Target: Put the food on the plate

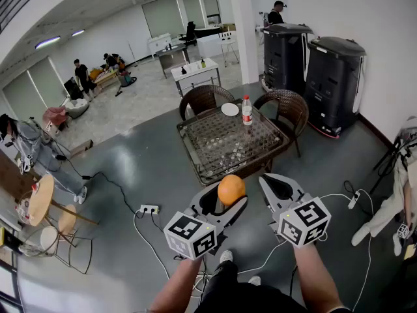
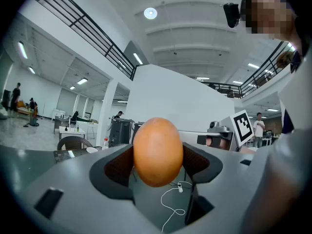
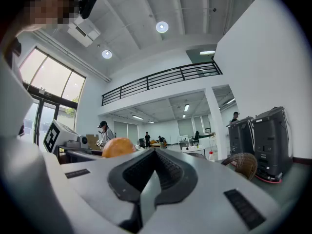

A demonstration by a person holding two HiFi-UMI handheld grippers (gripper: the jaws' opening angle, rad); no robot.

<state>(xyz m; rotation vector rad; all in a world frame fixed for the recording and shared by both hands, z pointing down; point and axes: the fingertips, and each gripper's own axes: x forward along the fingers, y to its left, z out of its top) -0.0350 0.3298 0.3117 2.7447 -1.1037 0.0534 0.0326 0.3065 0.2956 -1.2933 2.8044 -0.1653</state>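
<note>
Surface: square glass-topped wicker surface, bare across its near and middle parts.
Far edge: a round white plate and a clear plastic bottle with a red label stand just beside each other.
Behind: two brown wicker chairs, one at the left and one at the right, close off the far side.
Right: tall black cabinets line the white wall, apart from the surface.
Near side: open grey floor; a white power strip and its cable lie flat at the left.
Left gripper: a round orange fruit fills its jaws.

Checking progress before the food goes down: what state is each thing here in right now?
left tool: shut on the orange
orange: clamped between both pads, not yet on the plate
right tool: shut, empty
plate: empty, on the table
bottle: upright, capped, beside the plate
</note>
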